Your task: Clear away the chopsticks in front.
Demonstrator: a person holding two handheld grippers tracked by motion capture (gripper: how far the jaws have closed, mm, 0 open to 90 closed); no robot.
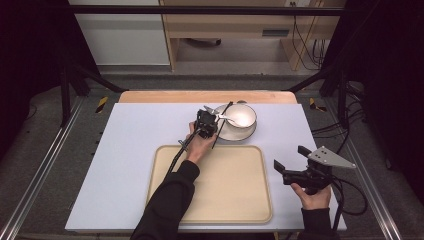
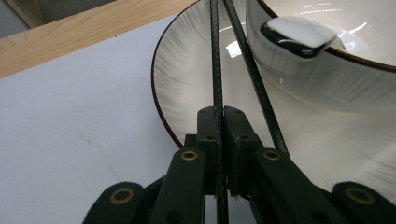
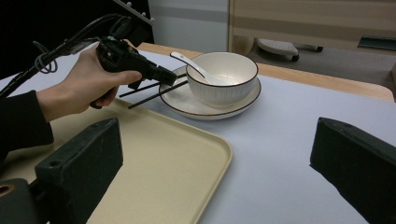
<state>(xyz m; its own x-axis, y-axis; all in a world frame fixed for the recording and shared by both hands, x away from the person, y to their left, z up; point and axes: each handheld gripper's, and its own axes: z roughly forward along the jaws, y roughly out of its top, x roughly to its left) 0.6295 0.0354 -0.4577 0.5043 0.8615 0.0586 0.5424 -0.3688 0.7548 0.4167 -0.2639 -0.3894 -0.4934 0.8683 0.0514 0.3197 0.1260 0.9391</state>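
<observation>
Chopsticks (image 1: 222, 121) pinched in the left gripper (image 1: 209, 121) at the plate's (image 1: 239, 134) near-left rim.

High view: left hand does the work; sticks run long-ways from the plate edge back toward the tray (image 1: 165, 165), which sits just behind. Right gripper (image 1: 290, 160) idles well off, jaws spread.
Left gripper view: jaws clamped on one stick, second stick alongside; bowl (image 2: 327, 79) with spoon (image 2: 299, 35) just ahead.
Right gripper view: sticks bridge the plate rim toward the tray.

Black chopsticks (image 2: 216, 56) (crossed) over plate (image 2: 187, 93)
</observation>
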